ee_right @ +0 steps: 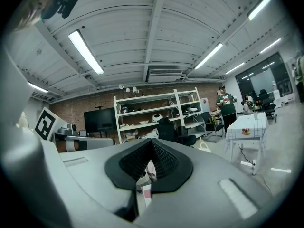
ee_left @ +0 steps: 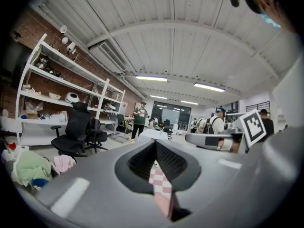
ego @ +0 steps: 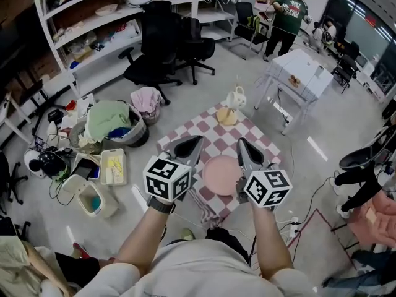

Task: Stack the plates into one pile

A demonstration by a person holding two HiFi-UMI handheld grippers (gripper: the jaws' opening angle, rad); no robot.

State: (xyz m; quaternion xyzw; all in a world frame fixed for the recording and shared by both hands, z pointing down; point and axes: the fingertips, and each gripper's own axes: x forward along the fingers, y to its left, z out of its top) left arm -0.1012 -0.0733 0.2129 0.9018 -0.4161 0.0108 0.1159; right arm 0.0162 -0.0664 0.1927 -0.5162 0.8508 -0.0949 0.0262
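A pink plate (ego: 220, 174) lies on the near part of a low table under a pink-and-white checked cloth (ego: 213, 132). At the far end sits a yellowish dish (ego: 227, 117), its shape unclear, with a white jug (ego: 236, 98) just behind it. My left gripper (ego: 199, 139) hovers over the cloth left of the pink plate, jaws shut with nothing in them. My right gripper (ego: 240, 141) hangs above the plate's right edge, also shut and empty. Checked cloth shows through the closed jaws of the left gripper (ee_left: 156, 142). The right gripper (ee_right: 151, 141) points level toward the shelves.
A laundry basket with clothes (ego: 111, 125) and plastic bins (ego: 113, 166) lie on the floor to the left. Black office chairs (ego: 154, 48) stand behind, a white table (ego: 300, 73) at the back right. A person (ego: 288, 11) stands far back; another sits at right (ego: 371, 209).
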